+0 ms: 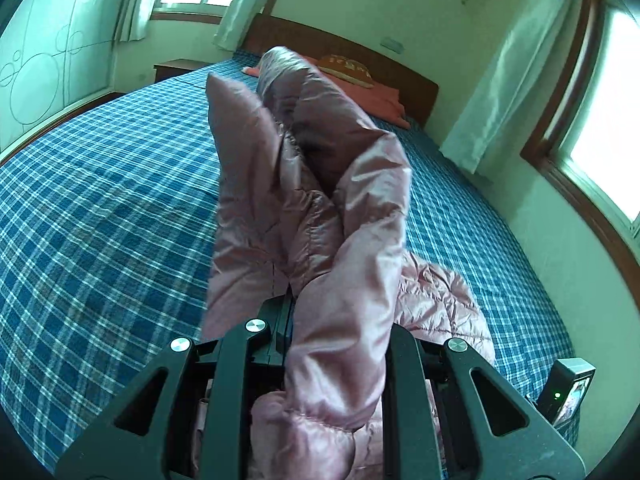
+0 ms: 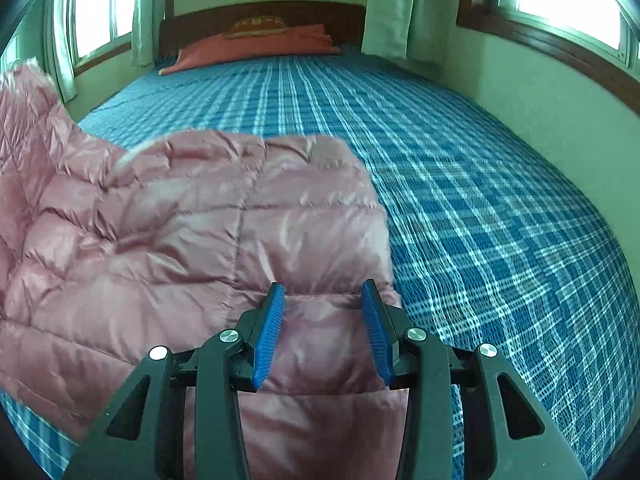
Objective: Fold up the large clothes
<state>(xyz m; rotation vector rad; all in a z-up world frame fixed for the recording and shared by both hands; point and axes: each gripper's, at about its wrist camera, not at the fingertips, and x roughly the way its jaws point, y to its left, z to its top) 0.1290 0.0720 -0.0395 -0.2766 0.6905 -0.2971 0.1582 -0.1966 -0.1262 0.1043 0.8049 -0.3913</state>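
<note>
A pink quilted puffer jacket (image 1: 316, 184) is bunched up in front of the left wrist camera, rising from between the black fingers of my left gripper (image 1: 336, 320), which is shut on it; the fingertips are hidden by the fabric. More of the jacket lies on the bed behind, at the lower right. In the right wrist view the jacket (image 2: 180, 220) spreads to the left over the blue plaid bed sheet (image 2: 480, 200). My right gripper (image 2: 323, 292) has its blue pads (image 2: 270, 332) pressed on a thick puffy edge of the jacket.
The bed fills both views, with a red pillow (image 2: 256, 48) and a wooden headboard (image 2: 260, 12) at the far end. A wall with curtained windows (image 2: 560, 0) runs close along the right. A small dark device with a green light (image 1: 564, 392) sits at the bed's near right.
</note>
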